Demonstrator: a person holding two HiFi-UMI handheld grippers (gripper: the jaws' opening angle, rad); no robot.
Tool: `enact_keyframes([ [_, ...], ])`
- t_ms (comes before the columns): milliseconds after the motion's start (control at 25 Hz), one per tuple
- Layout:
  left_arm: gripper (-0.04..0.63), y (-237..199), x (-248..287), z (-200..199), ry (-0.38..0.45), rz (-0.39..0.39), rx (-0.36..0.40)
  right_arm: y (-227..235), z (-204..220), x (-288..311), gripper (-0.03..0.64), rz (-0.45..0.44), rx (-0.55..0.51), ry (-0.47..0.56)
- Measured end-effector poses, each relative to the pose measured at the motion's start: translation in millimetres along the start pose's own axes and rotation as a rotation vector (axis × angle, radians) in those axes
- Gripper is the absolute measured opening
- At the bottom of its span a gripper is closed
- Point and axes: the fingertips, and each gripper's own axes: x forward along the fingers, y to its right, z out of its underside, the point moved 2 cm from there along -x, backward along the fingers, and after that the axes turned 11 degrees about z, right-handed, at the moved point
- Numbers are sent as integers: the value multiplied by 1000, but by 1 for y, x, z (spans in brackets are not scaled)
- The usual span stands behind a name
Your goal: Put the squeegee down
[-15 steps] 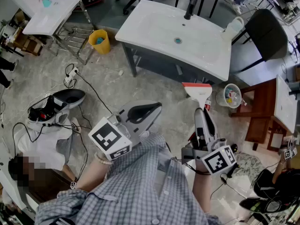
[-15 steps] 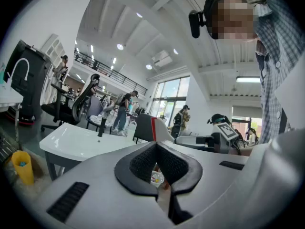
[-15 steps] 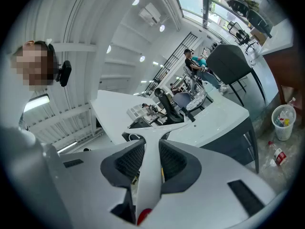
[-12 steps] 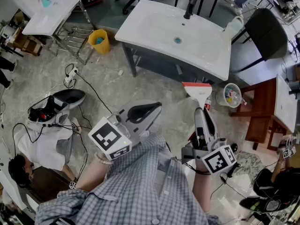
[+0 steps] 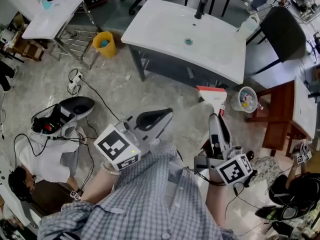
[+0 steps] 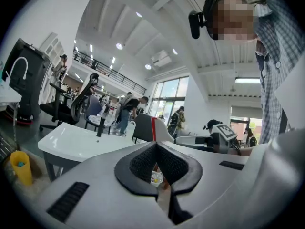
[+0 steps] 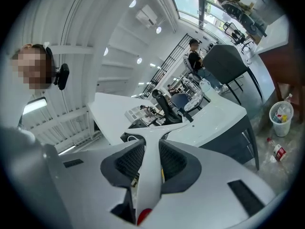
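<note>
The squeegee (image 5: 212, 97) is off the floor, its white handle running straight out between the jaws of the right gripper (image 5: 218, 120) and its red-edged head sticking out past the jaw tips on the far side, just short of the near edge of the white sink (image 5: 165, 21) and left of a small white bucket (image 5: 237, 104). The right gripper's jaws are partly closed, both pads pressed on the handle. Well to the left, the left gripper (image 5: 162, 117) has its jaws closed together on nothing.
</note>
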Motion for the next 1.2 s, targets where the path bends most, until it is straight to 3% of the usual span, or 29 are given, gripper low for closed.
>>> enact_keyframes([
  [1200, 6, -2, -35, 2, 28, 48, 23, -15, 23, -9, 95, 55, -12, 56],
])
